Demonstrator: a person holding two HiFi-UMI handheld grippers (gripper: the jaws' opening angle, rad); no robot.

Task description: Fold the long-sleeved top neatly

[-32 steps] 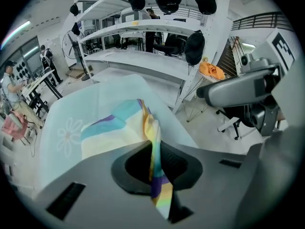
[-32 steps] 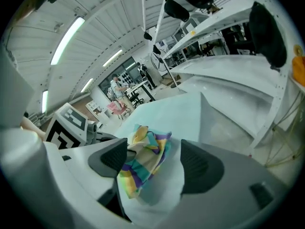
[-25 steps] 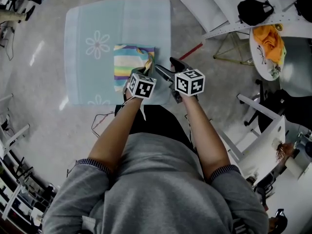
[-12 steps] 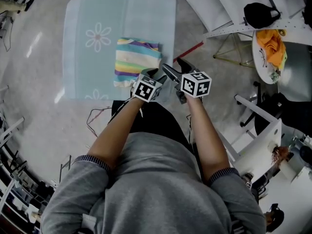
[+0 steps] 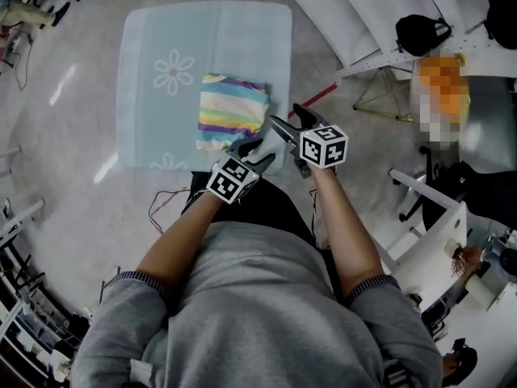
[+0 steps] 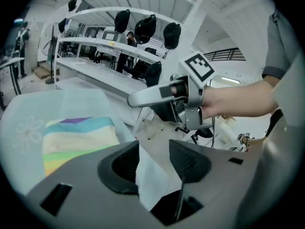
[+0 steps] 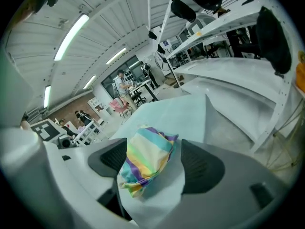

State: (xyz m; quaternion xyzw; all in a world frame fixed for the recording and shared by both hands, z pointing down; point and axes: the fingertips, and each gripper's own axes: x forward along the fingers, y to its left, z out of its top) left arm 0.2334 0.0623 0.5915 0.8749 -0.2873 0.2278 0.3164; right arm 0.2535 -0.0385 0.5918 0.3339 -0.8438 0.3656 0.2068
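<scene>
1. The long-sleeved top [image 5: 233, 111] lies folded into a compact striped rectangle, with bands of purple, teal, cream, yellow and green. It rests on the light-blue flowered cloth [image 5: 161, 39] covering the surface, in the near right part of that cloth.
2. Nothing touches the top. In the right gripper view its near corner looks slightly rumpled, with layered edges showing.
3. Left tongs [image 6: 153, 162]: released, the jaws have just been opening and stand well apart. Only a pale corner of the cloth and the floor [image 5: 65, 208] show in the gap, and the pads press on nothing.
4. Right tongs [image 7: 153, 163]: released, jaws apart. The top shows through the gap but lies beyond the tips, flat on the cloth and not gripped.
5. In the head view both tongs hang over the near right corner of the cloth, close together. The left sits just short of the top's near edge and the right is off its right side.
6. Both tongs angle downward, and their marker cubes [image 5: 324, 145] face up toward the head camera.
7. A white shelving frame [image 5: 380, 14] stands beyond the surface on the right.
</scene>
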